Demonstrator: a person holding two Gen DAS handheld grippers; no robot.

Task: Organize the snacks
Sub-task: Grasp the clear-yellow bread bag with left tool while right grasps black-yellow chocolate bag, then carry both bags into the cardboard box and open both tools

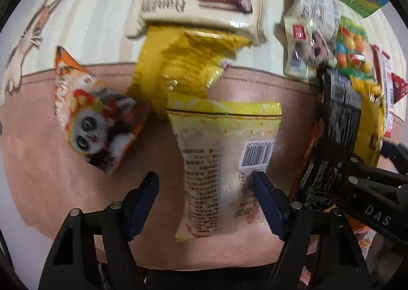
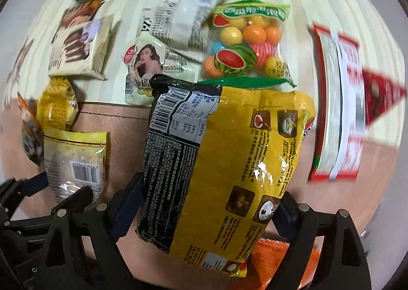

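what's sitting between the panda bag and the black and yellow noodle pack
In the left wrist view, the pale yellow pouch with the barcode lies between the panda bag and the black and yellow noodle pack, on the pink mat.

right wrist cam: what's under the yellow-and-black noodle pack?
An orange packet pokes out beneath the yellow-and-black noodle pack at its near end, on the pink mat. Most of the packet is covered, so its print is unreadable.
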